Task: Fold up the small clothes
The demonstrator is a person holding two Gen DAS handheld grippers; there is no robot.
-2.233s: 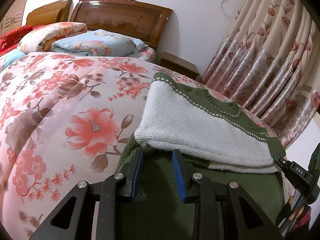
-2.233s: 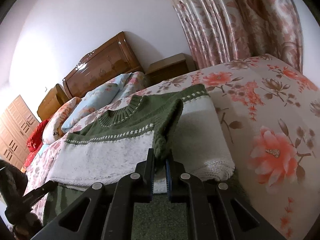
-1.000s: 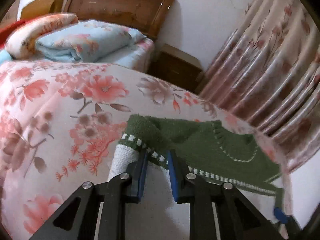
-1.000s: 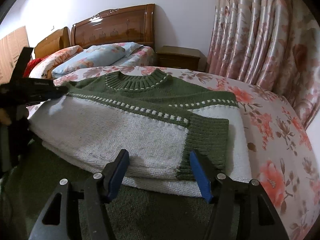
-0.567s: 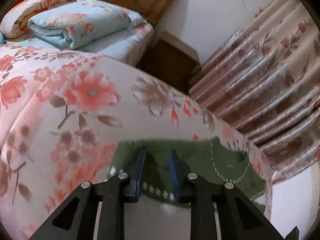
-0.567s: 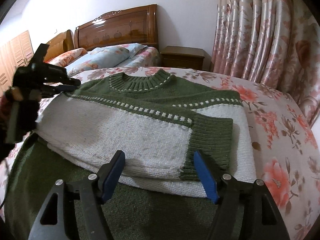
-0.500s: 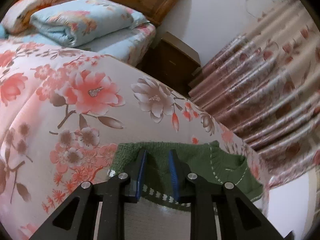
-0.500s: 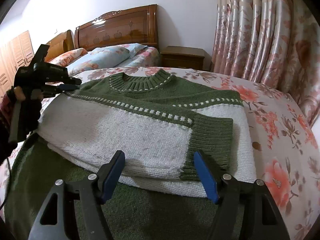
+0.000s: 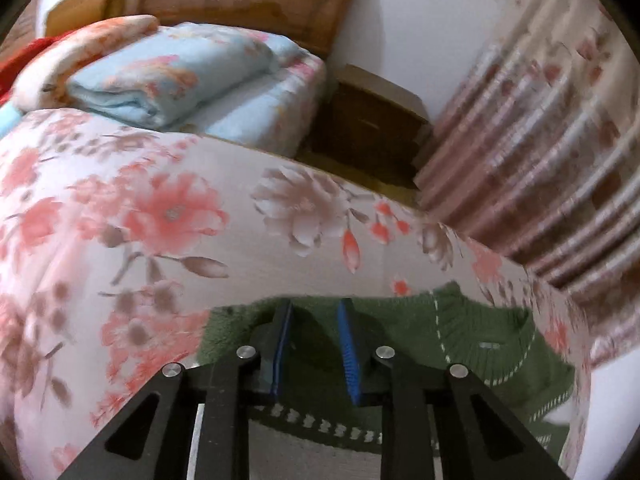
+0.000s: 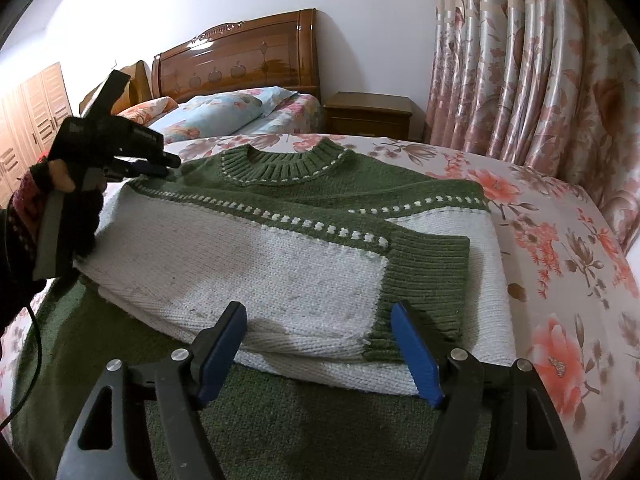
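Note:
A green and white knitted sweater (image 10: 288, 256) lies on the flowered bedspread (image 10: 560, 264), collar toward the headboard, both sleeves folded across its front. My left gripper (image 9: 315, 312) is at the sweater's left shoulder (image 9: 400, 328); its blue pads stand a small gap apart over the green knit, and I cannot tell whether they pinch it. It also shows in the right wrist view (image 10: 160, 164), its tip at that shoulder. My right gripper (image 10: 318, 320) is open wide and empty, just in front of the sweater's lower white edge and the folded green cuff (image 10: 424, 280).
A dark green blanket (image 10: 260, 420) lies under the sweater's near edge. Folded quilts and pillows (image 9: 168, 68) sit by the wooden headboard (image 10: 240, 60). A nightstand (image 10: 368, 114) and flowered curtains (image 10: 532, 72) stand at the right.
My right gripper let go of the green sleeve, opened wide and drew back. My left gripper moved from the lower white edge up to the sweater's left shoulder and narrowed.

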